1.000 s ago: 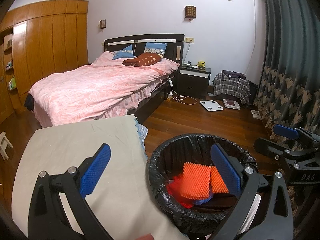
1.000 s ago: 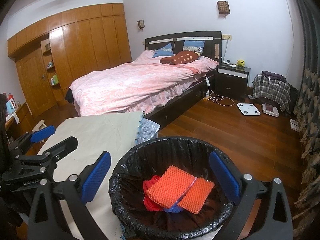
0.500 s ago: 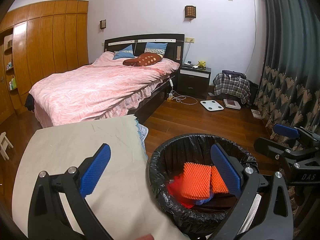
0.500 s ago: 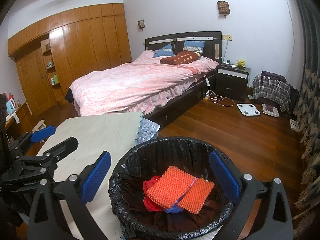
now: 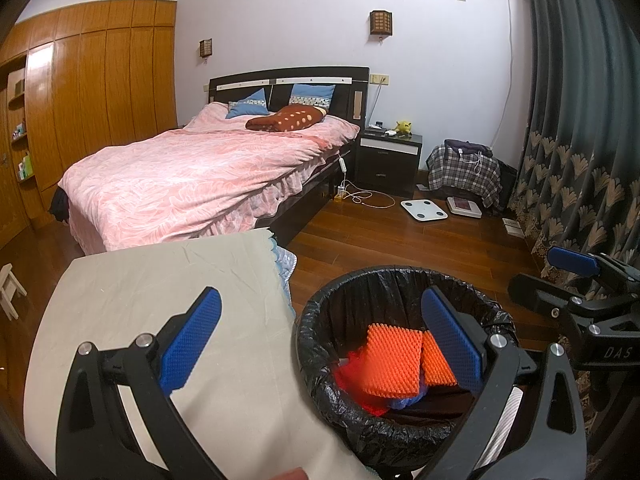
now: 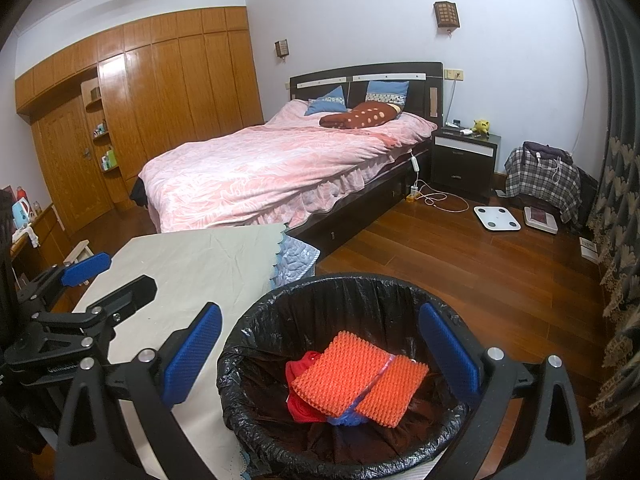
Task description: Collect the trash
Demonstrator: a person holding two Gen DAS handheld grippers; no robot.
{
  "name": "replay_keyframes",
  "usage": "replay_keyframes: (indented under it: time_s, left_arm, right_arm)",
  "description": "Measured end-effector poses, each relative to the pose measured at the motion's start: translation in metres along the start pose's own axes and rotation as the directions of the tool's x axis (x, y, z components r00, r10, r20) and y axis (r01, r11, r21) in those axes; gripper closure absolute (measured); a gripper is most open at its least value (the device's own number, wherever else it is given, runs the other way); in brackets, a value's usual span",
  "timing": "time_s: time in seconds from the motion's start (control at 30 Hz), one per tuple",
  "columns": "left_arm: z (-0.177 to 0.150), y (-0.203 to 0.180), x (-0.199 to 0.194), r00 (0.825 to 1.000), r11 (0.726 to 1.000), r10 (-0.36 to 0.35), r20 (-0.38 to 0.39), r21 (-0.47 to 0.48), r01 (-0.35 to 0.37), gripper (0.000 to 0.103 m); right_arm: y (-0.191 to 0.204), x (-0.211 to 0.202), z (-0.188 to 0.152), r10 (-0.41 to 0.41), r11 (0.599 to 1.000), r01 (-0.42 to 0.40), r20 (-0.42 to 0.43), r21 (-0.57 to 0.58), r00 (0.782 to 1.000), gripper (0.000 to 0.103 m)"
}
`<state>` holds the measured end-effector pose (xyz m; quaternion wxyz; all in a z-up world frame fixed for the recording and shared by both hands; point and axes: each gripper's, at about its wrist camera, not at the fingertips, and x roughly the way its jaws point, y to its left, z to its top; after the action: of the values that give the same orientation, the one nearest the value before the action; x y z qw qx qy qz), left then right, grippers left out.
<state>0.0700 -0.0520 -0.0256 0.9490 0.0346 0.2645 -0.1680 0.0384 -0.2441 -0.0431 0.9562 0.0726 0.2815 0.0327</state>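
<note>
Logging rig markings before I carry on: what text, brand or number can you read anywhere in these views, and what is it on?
"DAS": white letters on the black body of the right gripper, seen from the left wrist view.
Moulded lettering on the left gripper body, in the right wrist view: too small and blurred to read.
Bottles on the wardrobe shelves: labels unreadable.
Nothing else legible.

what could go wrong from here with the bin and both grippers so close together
1. The round bin lined with a black plastic bag stands right beside the table under a beige cloth; a bump from the open right gripper might tip it.
2. The left gripper and the right one hover close, so they could collide.
3. The orange bumpy foam sheets lie loosely on top and might spill.
</note>
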Motion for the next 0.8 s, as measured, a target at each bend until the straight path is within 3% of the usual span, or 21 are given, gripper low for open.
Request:
replay_keyframes:
  time_s: [0.8]
  left_arm:
    - [0.0005,0.0,-0.0001,1.0,1.0,-0.001,-0.001,0.0,0.001,0.006]
  right_arm:
    - [0.0005,0.0009,0.0006,0.0,1.0,0.0,-0.002,-0.001,1.0,0.006]
